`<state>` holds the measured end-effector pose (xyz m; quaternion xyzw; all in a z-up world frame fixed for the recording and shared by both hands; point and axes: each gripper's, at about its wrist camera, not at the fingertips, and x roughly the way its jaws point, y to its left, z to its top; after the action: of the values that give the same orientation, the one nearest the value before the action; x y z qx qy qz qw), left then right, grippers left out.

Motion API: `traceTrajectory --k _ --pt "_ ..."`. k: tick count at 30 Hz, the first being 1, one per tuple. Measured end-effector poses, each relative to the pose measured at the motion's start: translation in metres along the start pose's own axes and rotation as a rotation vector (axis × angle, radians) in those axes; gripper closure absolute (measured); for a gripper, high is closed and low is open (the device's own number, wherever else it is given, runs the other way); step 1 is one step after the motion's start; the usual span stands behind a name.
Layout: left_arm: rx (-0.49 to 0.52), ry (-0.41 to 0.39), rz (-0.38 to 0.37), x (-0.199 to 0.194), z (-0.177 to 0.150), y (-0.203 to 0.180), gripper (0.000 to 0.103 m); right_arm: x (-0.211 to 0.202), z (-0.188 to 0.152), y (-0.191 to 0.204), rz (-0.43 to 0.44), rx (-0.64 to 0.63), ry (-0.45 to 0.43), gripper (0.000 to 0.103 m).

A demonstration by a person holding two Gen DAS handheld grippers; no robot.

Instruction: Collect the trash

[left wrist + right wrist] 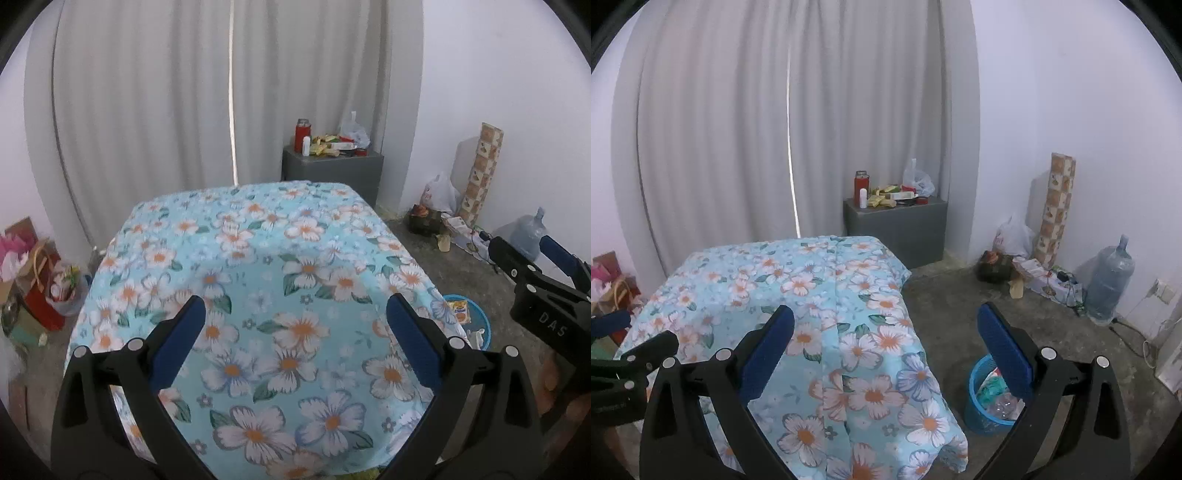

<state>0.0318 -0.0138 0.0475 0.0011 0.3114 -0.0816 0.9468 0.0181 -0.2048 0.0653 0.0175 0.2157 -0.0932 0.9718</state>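
Tongs, left (295,328) and right (886,336), spread over smooth floral cloth (258,280); woven blue basket (975,406) beside.

Home, plain lived-in room: white curtains (775,129), table under floral cloth (820,302), grey cabinet (901,229) piled with household bits, water jug (1110,280), bare concrete floor (1052,332).

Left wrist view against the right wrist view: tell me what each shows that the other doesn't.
Only the left wrist view shows the snack packet on top in the blue bin. Only the right wrist view shows the wall socket and the bin's full side, with a plastic bottle inside. Both show the flowered tablecloth, grey cabinet, water jug, and open grippers: left gripper, right gripper.
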Motion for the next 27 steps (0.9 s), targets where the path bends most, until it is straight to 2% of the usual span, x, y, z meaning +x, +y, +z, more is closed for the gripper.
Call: traceTrajectory --k 5,11,19,24,27 --pt "-0.005 0.061 0.056 0.009 -0.015 0.0 0.009 -0.005 -0.004 -0.002 -0.003 0.025 0.004 0.006" --pt "-0.06 0.154 0.044 0.017 -0.04 0.001 0.009 0.003 -0.016 0.0 -0.051 -0.022 0.132 0.006" --pt "-0.059 0.262 0.061 0.024 -0.065 -0.001 0.009 0.011 -0.048 -0.006 -0.027 -0.017 0.334 0.006" --pt "-0.069 0.284 0.069 0.025 -0.067 0.0 0.009 0.014 -0.069 -0.008 -0.065 -0.097 0.425 0.006" --pt "-0.074 0.288 0.08 0.026 -0.067 0.002 0.009 0.016 -0.077 -0.013 -0.075 -0.085 0.465 0.006"
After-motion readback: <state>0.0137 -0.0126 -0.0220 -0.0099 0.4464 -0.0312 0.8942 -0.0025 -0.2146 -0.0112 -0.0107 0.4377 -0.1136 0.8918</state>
